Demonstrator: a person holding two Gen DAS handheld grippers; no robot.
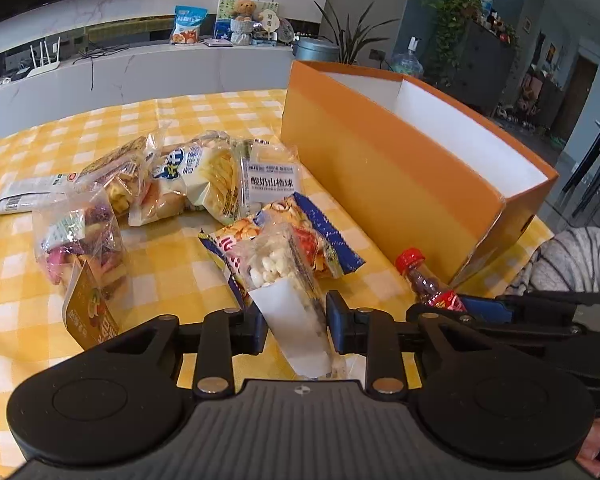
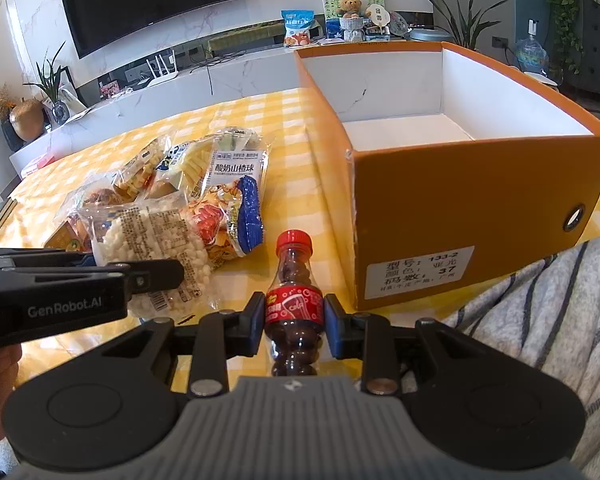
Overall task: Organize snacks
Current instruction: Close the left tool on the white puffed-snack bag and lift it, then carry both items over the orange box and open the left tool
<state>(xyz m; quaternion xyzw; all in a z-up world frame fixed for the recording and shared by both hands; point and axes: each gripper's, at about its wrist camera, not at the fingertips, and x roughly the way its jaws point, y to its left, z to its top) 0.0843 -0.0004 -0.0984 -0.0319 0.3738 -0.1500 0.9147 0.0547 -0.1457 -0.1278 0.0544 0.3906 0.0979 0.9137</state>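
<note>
My left gripper point(image 1: 296, 314) has a clear packet of white puffed snacks point(image 1: 274, 264) between its fingers, and both pads touch the packet's sides. The right wrist view shows that packet point(image 2: 152, 240) leaning on the snack pile, with the left gripper point(image 2: 172, 274) reaching in from the left. My right gripper point(image 2: 294, 312) is shut on a small cola bottle point(image 2: 294, 276) with a red cap, held upright by its label just left of the orange box point(image 2: 460, 200). The box is open and its white inside holds nothing. In the left wrist view the bottle point(image 1: 416, 270) stands at the box's near corner.
Several snack packets point(image 1: 188, 184) lie in a heap on the yellow checked tablecloth point(image 1: 172, 272), left of the box point(image 1: 380, 168). A person's striped sleeve point(image 2: 540, 300) is at the right edge. A white counter with a TV, plants and oddments runs behind the table.
</note>
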